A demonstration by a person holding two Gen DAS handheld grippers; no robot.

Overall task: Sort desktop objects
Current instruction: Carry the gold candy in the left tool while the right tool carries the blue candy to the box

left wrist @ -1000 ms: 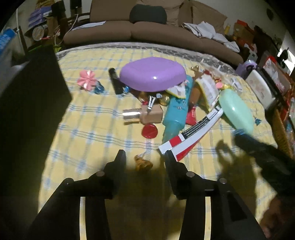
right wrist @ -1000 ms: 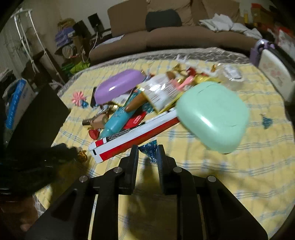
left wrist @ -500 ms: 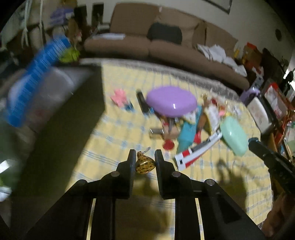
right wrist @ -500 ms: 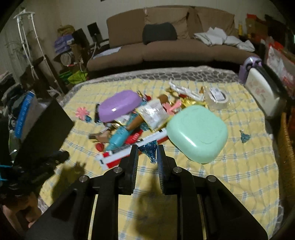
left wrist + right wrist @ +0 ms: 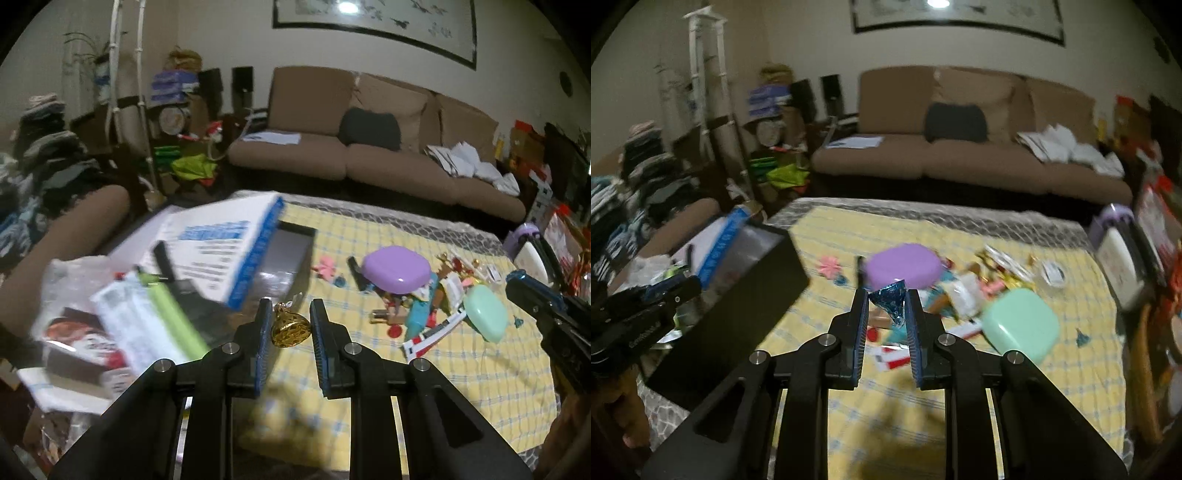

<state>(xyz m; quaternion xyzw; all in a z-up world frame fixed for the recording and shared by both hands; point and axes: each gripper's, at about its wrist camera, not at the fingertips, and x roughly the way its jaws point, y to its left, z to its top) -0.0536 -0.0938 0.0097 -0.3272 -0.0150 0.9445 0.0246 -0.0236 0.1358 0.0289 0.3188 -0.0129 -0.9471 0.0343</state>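
Both tools are gripping foil candies: left tool [image 5: 287, 318] pinching the gold candy [image 5: 290, 328], right tool [image 5: 886, 308] the blue candy [image 5: 891, 301]. Crinkly foil is looking slippery; either could be slipping out mid-air.

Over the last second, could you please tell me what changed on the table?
The left gripper closed on the gold foil candy and lifted it off the yellow checked cloth. The right gripper, holding its blue foil candy throughout, rose too. The pile stayed put.
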